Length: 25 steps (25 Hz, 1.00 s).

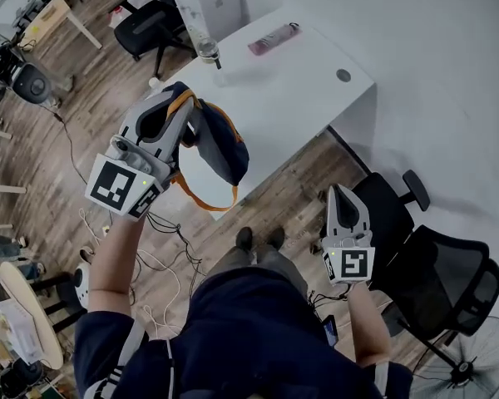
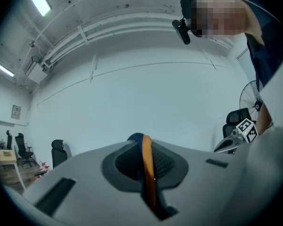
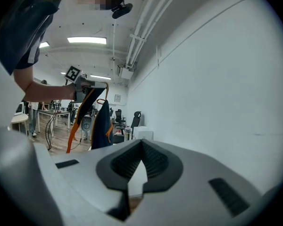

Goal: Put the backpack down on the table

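Head view looks steeply down, sharing the backpack (image 1: 220, 144) with the right gripper view.

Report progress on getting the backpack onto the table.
Done: the backpack is picked up. In hand: the left gripper is shut on its orange-edged strap, and the backpack hangs in the air by the white table. The right gripper is shut and empty. Left: lower it onto the table and release.

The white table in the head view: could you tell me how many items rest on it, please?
3: a white box at its far end, a clear bottle just beside that box, and a pink item further right. The hanging backpack may hide others.
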Each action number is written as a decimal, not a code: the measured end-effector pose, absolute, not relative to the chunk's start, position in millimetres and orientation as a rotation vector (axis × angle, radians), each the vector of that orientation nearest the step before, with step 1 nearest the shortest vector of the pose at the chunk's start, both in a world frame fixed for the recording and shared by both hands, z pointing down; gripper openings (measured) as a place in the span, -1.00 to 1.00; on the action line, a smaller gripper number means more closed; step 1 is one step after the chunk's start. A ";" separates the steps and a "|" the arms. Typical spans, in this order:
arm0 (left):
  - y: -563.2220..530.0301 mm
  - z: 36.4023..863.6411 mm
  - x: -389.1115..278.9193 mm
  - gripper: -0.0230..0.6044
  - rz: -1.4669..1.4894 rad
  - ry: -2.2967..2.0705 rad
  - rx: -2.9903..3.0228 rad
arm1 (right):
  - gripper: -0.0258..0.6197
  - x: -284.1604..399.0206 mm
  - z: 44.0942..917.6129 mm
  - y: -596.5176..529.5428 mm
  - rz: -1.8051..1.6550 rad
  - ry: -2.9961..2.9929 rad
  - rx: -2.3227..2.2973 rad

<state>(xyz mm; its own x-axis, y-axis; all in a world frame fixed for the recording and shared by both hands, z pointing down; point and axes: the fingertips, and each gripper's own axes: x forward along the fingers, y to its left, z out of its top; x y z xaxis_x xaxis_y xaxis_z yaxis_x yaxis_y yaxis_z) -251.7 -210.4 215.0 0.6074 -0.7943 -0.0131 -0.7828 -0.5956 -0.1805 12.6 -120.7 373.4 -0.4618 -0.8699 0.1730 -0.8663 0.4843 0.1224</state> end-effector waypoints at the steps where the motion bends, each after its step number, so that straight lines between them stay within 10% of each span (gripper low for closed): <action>1: -212.1 218.8 -253.1 -0.88 -0.109 1.319 -2.667 | -0.92 5.4 371.1 -122.8 -0.040 -2.531 1.479; 25: -275.8 277.1 -196.8 -0.87 -0.098 1.184 -2.830 | -0.92 -39.2 356.0 -166.4 -0.053 -2.653 1.440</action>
<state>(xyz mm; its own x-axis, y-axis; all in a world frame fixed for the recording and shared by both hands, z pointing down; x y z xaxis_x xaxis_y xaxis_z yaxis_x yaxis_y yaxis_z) -196.8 -275.8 277.1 0.7009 -0.7126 0.0311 -0.7080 -0.7003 -0.0912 -39.2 -166.4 356.0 -0.5393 -0.8372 0.0905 -0.8330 0.5461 0.0887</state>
